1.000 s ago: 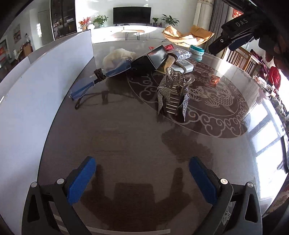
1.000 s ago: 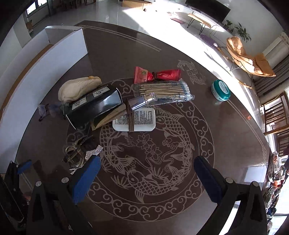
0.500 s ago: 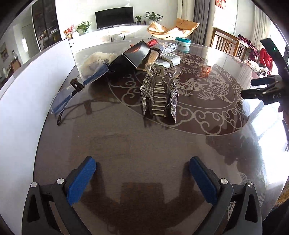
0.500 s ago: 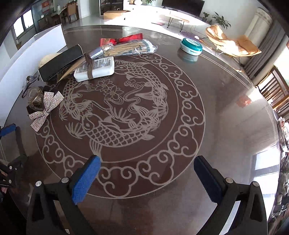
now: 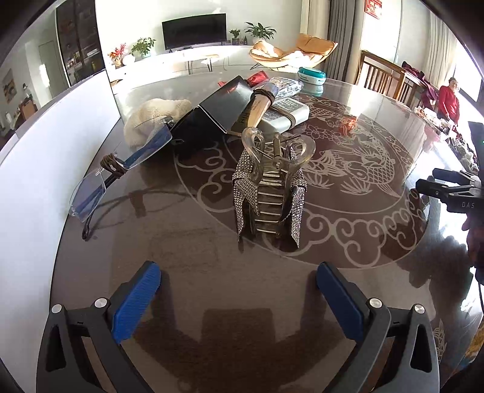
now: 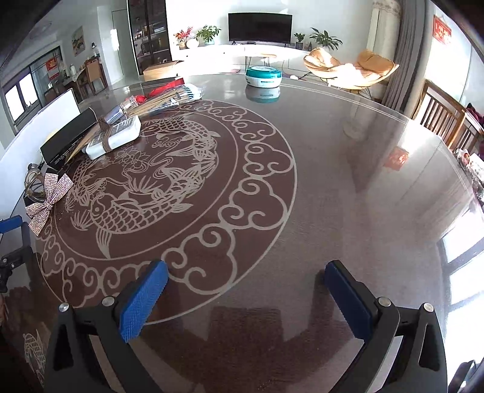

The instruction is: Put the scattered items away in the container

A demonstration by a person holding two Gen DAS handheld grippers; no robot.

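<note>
while the left gripper (image 5: 239, 297) hangs wide open and empty, lined up on the hair clip (image 5: 270, 187) near the tabletop's (image 5: 196, 272) left edge, the right gripper (image 6: 246, 297) waits open, empty, over bare glass.

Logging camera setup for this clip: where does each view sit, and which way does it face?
Left wrist: on the left gripper, low over the table, facing the rhinestone hair claw; its open blue fingers show.
Right wrist: on the right gripper, facing the teal tin; open fingers show.
Shared: hair claw, black box, TV.
</note>
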